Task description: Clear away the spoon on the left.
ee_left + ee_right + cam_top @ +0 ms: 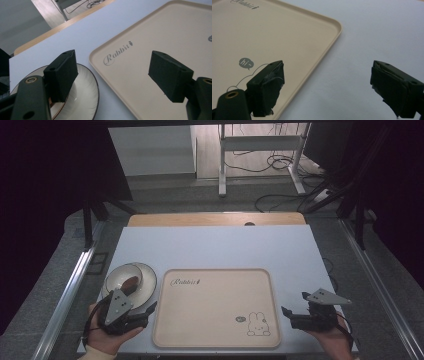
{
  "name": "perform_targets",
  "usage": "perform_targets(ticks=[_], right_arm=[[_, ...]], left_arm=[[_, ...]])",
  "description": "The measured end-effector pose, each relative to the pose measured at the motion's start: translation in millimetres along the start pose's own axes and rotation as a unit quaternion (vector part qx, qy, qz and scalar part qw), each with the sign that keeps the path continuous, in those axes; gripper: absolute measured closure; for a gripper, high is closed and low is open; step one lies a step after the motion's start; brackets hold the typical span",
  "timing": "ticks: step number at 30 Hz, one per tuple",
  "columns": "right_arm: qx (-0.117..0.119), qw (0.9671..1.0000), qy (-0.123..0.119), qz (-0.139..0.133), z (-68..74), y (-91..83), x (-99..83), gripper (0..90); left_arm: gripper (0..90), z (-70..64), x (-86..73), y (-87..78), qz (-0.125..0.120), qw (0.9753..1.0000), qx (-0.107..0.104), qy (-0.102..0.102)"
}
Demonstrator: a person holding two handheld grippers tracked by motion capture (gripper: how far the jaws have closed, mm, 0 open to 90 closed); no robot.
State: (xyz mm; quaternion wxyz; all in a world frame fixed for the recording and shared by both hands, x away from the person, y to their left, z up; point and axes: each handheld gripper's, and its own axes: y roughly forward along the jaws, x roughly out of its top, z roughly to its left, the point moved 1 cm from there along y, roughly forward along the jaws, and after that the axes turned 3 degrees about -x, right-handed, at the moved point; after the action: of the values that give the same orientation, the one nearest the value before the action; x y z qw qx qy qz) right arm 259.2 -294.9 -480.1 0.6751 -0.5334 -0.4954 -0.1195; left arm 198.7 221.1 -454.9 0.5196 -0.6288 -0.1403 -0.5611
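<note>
A beige tray [215, 307] printed with "Rabbit" and a bunny drawing lies in the middle of the pale table [215, 245]. To its left stands a white dark-rimmed plate [149, 281] holding a small bowl with something brown [131, 282] in it. My left gripper [148, 312] is held just in front of the plate, open and empty. In the left gripper view its jaws stand wide apart, my left gripper [116, 73] spanning the plate [85, 97] and the tray's corner [140, 50]. My right gripper [294, 304] is open at the tray's right edge; my right gripper [329, 85] straddles the tray rim [322, 52], empty.
A wooden board [215, 219] borders the table's far edge. Metal rails [70, 290] run along both sides. Behind stand a white desk frame [222, 165] and cables [280, 162] on the floor. Bare table surface [382, 32] lies right of the tray.
</note>
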Motion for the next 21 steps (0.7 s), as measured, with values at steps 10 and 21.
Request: perform_targets(ticks=[10, 21], right_arm=[[0.000, 1.0000, 0.000, 0.000, -0.2, 0.0, -0.1, 12.3], [-0.001, 1.0000, 0.000, 0.001, 0.0, -0.1, -0.1, 12.3]], left_arm=[[23.1, 9.4, -0.3, -10.3, -0.011, 0.9997, 0.017, -0.015], [20.1, 24.6, -2.9, -28.3, -0.017, 0.9981, 0.049, -0.033]])
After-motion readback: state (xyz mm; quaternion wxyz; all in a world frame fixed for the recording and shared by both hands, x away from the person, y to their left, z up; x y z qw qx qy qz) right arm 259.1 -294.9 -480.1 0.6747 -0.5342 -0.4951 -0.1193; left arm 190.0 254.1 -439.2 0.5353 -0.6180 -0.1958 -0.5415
